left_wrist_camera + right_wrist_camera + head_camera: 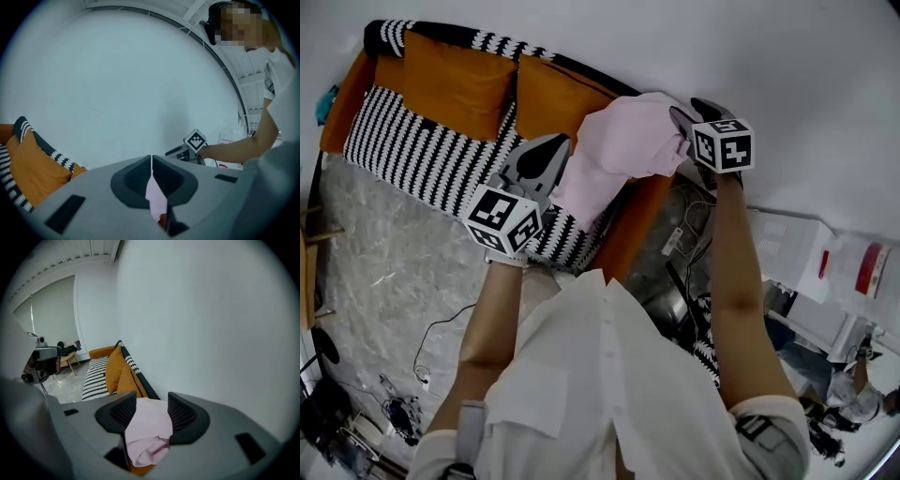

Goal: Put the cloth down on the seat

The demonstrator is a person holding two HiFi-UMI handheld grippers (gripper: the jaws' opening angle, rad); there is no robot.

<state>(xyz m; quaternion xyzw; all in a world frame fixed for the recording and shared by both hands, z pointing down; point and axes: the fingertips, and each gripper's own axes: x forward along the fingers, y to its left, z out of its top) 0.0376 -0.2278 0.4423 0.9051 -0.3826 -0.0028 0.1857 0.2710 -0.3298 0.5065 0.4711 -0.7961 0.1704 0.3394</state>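
The pink cloth (619,145) hangs in the air over the right end of the sofa, stretched between both grippers. My left gripper (546,157) is shut on its lower left edge; in the left gripper view the jaws meet with a strip of pink cloth (156,200) pinched between them (151,160). My right gripper (686,122) is at the cloth's upper right corner. Its jaws (147,401) stand wide apart, and the bunched cloth (147,432) lies loosely between them. The black-and-white striped seat (417,150) lies below and to the left.
Two orange cushions (455,80) lean on the sofa back. The orange armrest (633,230) is under the cloth. Cables (682,246) and white boxes (820,253) crowd the floor right of the sofa. The white wall is close behind it. A marble floor (384,272) lies in front.
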